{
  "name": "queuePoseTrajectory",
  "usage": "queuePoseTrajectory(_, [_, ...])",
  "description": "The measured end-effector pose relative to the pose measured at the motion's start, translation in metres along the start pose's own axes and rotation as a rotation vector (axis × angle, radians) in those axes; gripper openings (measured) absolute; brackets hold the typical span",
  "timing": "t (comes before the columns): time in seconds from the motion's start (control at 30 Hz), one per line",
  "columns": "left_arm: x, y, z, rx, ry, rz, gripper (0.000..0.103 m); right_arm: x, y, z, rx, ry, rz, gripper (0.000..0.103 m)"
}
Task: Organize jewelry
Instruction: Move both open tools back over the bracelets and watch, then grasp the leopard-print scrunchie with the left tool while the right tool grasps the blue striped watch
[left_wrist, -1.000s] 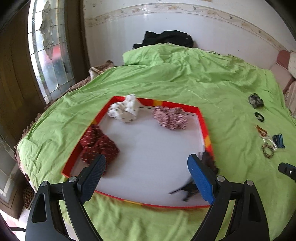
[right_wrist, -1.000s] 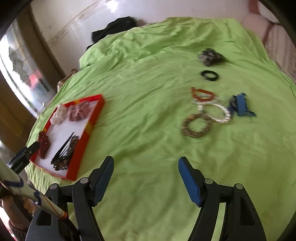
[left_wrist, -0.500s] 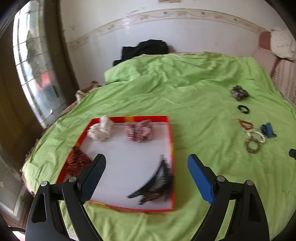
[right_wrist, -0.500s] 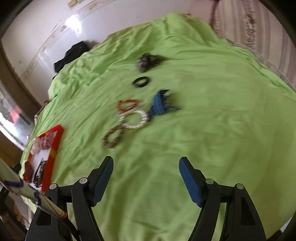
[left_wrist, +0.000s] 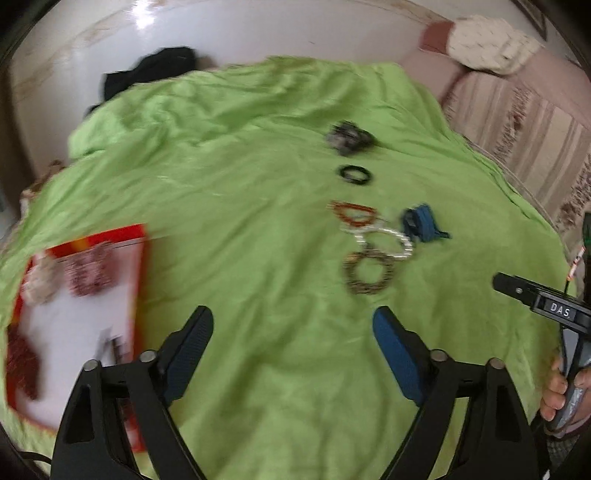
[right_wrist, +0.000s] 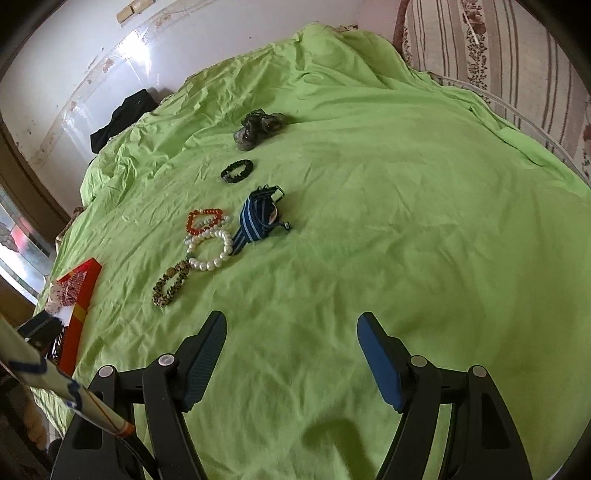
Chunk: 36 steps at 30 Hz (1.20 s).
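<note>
On the green bedspread lie a brown bead bracelet (left_wrist: 369, 272) (right_wrist: 170, 283), a white pearl bracelet (left_wrist: 388, 242) (right_wrist: 209, 251), an orange bead bracelet (left_wrist: 353, 215) (right_wrist: 204, 220), a blue striped band (left_wrist: 421, 222) (right_wrist: 257, 218), a black hair tie (left_wrist: 355, 174) (right_wrist: 236, 171) and a dark scrunchie (left_wrist: 349, 138) (right_wrist: 258, 125). A red-rimmed white tray (left_wrist: 136, 280) (right_wrist: 83, 295) holds scrunchies and a dark hair clip. My left gripper (left_wrist: 293, 350) is open and empty, short of the brown bracelet. My right gripper (right_wrist: 291, 354) is open and empty over bare sheet.
A dark garment (left_wrist: 147, 72) (right_wrist: 122, 120) lies at the bed's far edge by the white wall. A striped sofa (left_wrist: 517, 122) (right_wrist: 498, 51) stands to the right. The right gripper's handle and the hand holding it (left_wrist: 561, 369) show at the left view's right edge.
My left gripper has swung right, away from the tray where the dark hair clip now lies, toward the bracelets. My right gripper has also turned right, so the jewelry sits further left.
</note>
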<state>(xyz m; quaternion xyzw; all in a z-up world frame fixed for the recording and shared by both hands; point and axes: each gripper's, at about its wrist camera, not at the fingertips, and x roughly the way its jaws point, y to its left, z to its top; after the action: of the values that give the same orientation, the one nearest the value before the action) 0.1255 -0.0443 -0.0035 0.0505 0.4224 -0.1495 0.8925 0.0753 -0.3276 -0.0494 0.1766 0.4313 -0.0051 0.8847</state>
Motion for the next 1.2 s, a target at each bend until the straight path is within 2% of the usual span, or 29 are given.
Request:
queuePoseTrajectory(0.07, [0.015, -0.008, 0.005, 0.006, 0.026, -0.045, 0.062, 0.004, -0.001, 0.006, -0.001, 0.003, 0.015, 0.078])
queuePoseTrajectory(0.1, [0.028, -0.012, 0.009, 0.002, 0.058, -0.063, 0.057, 0.006, -0.001, 0.008, -0.003, 0.003, 0.017, 0.078])
queuePoseTrajectory(0.13, [0.037, -0.014, 0.011, -0.001, 0.079, -0.071, 0.045, 0.008, -0.001, 0.010, -0.006, 0.003, 0.018, 0.078])
queuePoseTrajectory(0.17, [0.046, -0.015, 0.013, -0.006, 0.096, -0.084, 0.040, 0.010, -0.001, 0.013, -0.009, 0.003, 0.020, 0.078])
queuePoseTrajectory(0.3, [0.073, -0.014, 0.019, -0.023, 0.130, -0.115, 0.040, 0.019, 0.004, 0.027, -0.035, -0.001, 0.022, 0.078])
queuePoseTrajectory(0.57, [0.105, -0.011, 0.022, -0.078, 0.164, -0.231, 0.040, 0.048, 0.016, 0.053, -0.071, 0.017, 0.040, 0.078])
queuePoseTrajectory(0.83, [0.130, -0.015, 0.029, -0.103, 0.181, -0.272, 0.040, 0.071, 0.019, 0.064, -0.076, 0.036, 0.028, 0.078])
queuePoseTrajectory(1.0, [0.135, -0.018, 0.029, -0.104, 0.167, -0.275, 0.041, 0.084, 0.019, 0.067, -0.072, 0.042, 0.017, 0.078])
queuePoseTrajectory(1.2, [0.135, -0.027, 0.026, -0.047, 0.139, -0.228, 0.038, 0.100, 0.029, 0.074, -0.096, 0.029, -0.012, 0.078])
